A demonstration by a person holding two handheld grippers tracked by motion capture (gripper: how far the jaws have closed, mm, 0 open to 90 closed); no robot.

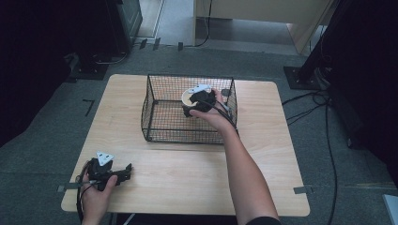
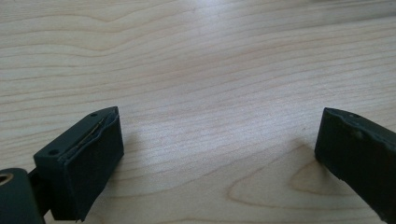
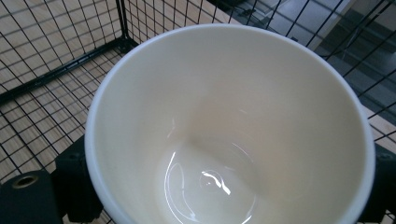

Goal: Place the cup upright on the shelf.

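Reaching into the wire basket (image 1: pixel 155 112), the right tool (image 1: pixel 199 101) clamps a white cup (image 3: pixel 224 121); left tool (image 1: pixel 126 171) rests wide.

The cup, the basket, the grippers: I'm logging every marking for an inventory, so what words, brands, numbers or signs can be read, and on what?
None can be read.
White cup: plain inside, no print.
Wire basket: bare black mesh.
Left gripper and right gripper: no legible label.
Table: wood grain, no writing.
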